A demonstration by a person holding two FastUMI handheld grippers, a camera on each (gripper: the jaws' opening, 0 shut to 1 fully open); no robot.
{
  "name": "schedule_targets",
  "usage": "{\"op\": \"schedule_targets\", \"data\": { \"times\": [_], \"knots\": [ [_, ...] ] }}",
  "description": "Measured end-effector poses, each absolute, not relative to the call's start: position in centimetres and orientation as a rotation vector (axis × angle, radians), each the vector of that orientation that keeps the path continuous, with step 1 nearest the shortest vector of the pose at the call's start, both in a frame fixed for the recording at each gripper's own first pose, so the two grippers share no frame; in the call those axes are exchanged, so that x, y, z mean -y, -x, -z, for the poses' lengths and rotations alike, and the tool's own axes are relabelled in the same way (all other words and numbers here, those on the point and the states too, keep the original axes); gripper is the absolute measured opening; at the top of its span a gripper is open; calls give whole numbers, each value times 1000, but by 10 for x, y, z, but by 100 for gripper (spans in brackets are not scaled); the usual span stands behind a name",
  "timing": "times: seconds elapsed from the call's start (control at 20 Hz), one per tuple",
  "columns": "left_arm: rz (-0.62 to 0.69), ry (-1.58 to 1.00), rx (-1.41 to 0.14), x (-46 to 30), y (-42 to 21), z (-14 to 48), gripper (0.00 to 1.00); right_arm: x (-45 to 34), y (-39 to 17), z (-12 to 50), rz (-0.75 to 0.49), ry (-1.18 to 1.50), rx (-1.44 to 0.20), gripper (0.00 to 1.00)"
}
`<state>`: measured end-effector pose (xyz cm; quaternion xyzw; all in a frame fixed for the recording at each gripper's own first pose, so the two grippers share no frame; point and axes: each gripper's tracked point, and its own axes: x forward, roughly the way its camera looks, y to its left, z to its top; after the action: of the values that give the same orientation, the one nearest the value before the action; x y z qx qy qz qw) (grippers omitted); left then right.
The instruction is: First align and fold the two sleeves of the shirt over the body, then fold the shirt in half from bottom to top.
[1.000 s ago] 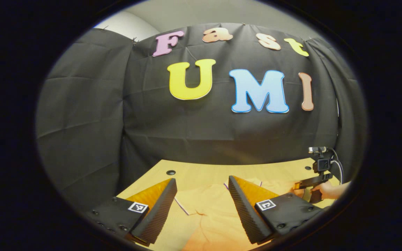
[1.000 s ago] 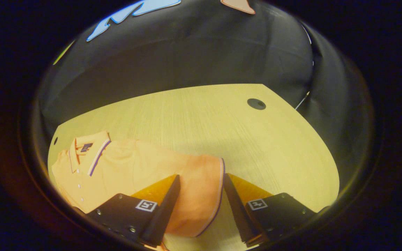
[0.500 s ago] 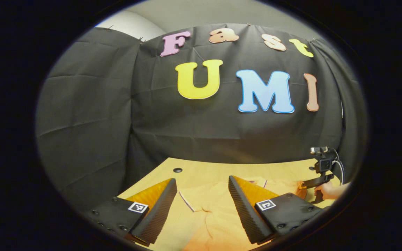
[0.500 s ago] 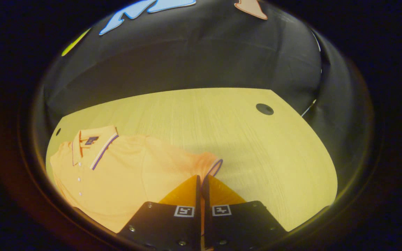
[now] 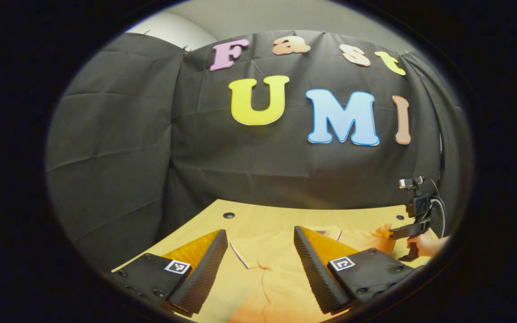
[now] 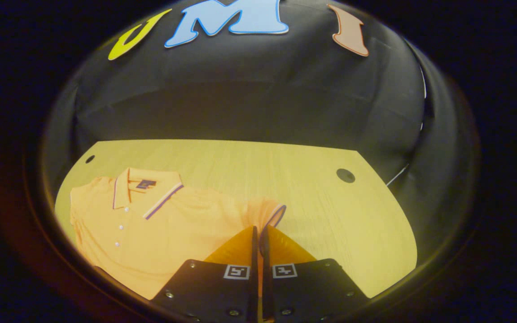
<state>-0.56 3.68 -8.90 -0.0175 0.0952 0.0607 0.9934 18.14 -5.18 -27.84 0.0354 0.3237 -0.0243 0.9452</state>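
- The counter (image 6: 285, 179) is the biggest thing here, a pale wooden top, and the orange shirt (image 6: 151, 233) lies on it face up, with the collar (image 6: 146, 193) toward the far edge and the buttons showing.
- In the left gripper view the same shirt (image 5: 267, 269) lies under and between my left fingers, its collar just in front of them.
- I judge that I am at the first step: folding the right sleeve over the body. The left sleeve and the bottom-to-top fold are not yet done.
- My right claw (image 6: 258, 237) is closed, and both fingers press on the striped cuff of the right sleeve (image 6: 269, 215), which is bunched up at the tips.
- In the left gripper view I see the right claw (image 5: 391, 234) far to the side, in the hand (image 5: 424, 246), with the orange cloth at its tip.
- My left claw (image 5: 258, 255) is wide apart and holds nothing; it hangs over the chest of the shirt.
- Next, I think the right claw must carry the cuff across toward the buttons and lay it flat, without dragging the body along.
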Motion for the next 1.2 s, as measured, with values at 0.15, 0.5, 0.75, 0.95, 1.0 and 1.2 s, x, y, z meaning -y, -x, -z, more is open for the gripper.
{"op": "schedule_targets", "data": {
  "times": [0.15,0.5,0.75,0.95,1.0,1.2],
  "knots": [
    [-117,36,-193,-34,6,91,99,32,-181,267,6,-83,-647,4],
    [-152,55,-205,-40,10,101,97,-17,-178,269,-111,-27,-664,4],
    [-204,61,-214,-44,21,109,97,-49,-175,278,-193,17,-679,4],
    [-255,61,-213,-44,29,111,97,-67,-171,288,-248,60,-695,6],
    [-268,59,-213,-43,32,113,96,-71,-170,289,-264,63,-700,6],
    [-274,48,-209,-36,32,111,99,-80,-166,297,-310,71,-722,9]
  ]
}}
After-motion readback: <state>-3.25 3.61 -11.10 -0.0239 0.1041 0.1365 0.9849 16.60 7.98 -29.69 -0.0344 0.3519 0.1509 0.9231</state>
